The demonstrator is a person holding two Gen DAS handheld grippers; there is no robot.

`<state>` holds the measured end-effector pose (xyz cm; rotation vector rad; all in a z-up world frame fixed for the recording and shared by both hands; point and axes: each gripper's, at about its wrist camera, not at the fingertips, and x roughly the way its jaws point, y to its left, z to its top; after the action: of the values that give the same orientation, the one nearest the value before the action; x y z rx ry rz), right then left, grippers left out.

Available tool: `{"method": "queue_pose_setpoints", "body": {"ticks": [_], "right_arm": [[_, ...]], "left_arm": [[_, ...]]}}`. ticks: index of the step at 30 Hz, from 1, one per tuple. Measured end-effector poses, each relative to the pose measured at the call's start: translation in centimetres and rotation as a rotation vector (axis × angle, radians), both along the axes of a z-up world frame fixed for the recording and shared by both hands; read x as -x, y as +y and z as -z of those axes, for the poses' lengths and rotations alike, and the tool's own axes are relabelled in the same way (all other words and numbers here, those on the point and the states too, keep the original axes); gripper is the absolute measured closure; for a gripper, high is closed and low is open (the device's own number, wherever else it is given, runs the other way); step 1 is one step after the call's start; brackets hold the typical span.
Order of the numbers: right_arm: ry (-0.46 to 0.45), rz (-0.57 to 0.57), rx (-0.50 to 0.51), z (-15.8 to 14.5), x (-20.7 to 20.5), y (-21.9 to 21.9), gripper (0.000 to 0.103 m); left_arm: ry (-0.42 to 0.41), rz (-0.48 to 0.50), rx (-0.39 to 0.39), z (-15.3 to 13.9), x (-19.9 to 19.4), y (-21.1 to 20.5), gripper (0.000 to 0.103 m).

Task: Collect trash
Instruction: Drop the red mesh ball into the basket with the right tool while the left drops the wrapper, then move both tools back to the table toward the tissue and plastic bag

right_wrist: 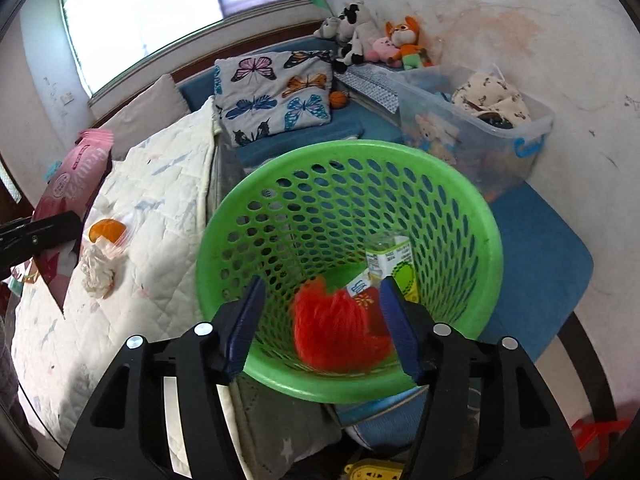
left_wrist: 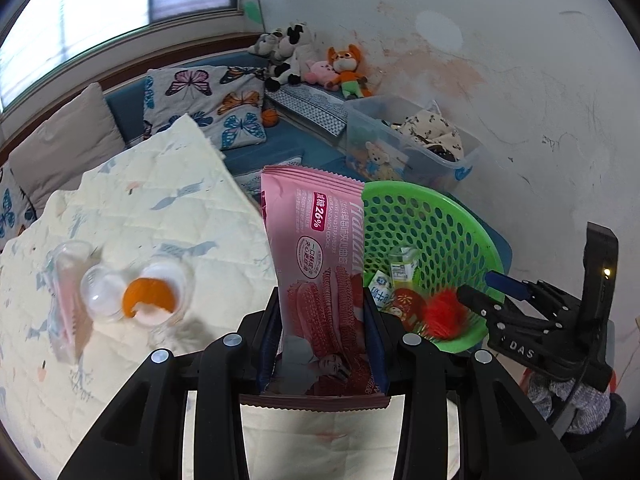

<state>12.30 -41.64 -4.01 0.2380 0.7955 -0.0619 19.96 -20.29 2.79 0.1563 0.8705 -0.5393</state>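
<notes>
One pink wrapper (left_wrist: 320, 264), one green basket (right_wrist: 460, 208)

The green basket (right_wrist: 460, 208) mouth lies unblocked directly beneath the right claw (right_wrist: 320, 320). Its floor is crowded by a red fuzzy ball (right_wrist: 336, 332) and small cartons (right_wrist: 394, 266).

One green basket (right_wrist: 472, 216) sits at the frame's centre, holding one red fuzzy ball (right_wrist: 336, 332) and two small cartons (right_wrist: 394, 260); one pink cookie wrapper (left_wrist: 320, 248) stands centre. At upper right sits one clear storage bin (right_wrist: 500, 148); at upper centre, one butterfly pillow (right_wrist: 276, 92).
</notes>
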Motion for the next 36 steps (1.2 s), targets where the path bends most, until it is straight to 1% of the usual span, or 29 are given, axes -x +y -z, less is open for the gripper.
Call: {"method": "queue_pose_setpoints", "body": {"ticks": [8,13,23,24,25,27,28,29,30,32,36], "right_arm": [[-0.013,0.012,-0.01,-0.5,1.3,-1.3,0.039],[-0.025,0.018,-0.013,-0.8,2.3,-1.8,0.033],[-0.028,0.028,-0.022,-0.9,3.4,-2.5,0.032],[-0.027,0.028,-0.023,-0.9,3.5,-2.6,0.032],[-0.026,0.028,-0.025,-0.8,3.5,-2.6,0.032],[-0.023,0.029,-0.026,-0.7,3.5,-2.7,0.032],[-0.022,0.029,-0.027,-0.6,3.6,-2.7,0.032],[-0.02,0.029,-0.028,-0.6,3.6,-2.7,0.032],[-0.02,0.03,-0.029,-0.5,3.6,-2.8,0.032],[-0.02,0.031,-0.03,-0.6,3.6,-2.9,0.032],[-0.025,0.024,-0.031,-0.8,3.8,-2.5,0.032]], "left_arm": [[0.002,0.043,-0.021,0.6,-0.7,-3.3,0.066],[0.024,0.061,-0.029,1.4,-1.4,-5.2,0.065],[0.042,0.084,-0.056,3.1,-2.3,-8.1,0.063],[0.045,0.088,-0.058,3.2,-2.3,-8.3,0.062],[0.046,0.091,-0.058,3.4,-2.4,-8.6,0.059],[0.04,0.093,-0.051,3.4,-2.4,-9.0,0.05],[0.039,0.093,-0.046,3.4,-2.5,-9.2,0.044],[0.036,0.095,-0.037,3.3,-2.5,-9.2,0.04],[0.035,0.096,-0.033,3.3,-2.5,-9.2,0.039],[0.034,0.1,-0.019,3.2,-2.4,-9.0,0.033],[0.021,0.092,-0.012,2.6,-2.1,-7.9,0.032]]}}
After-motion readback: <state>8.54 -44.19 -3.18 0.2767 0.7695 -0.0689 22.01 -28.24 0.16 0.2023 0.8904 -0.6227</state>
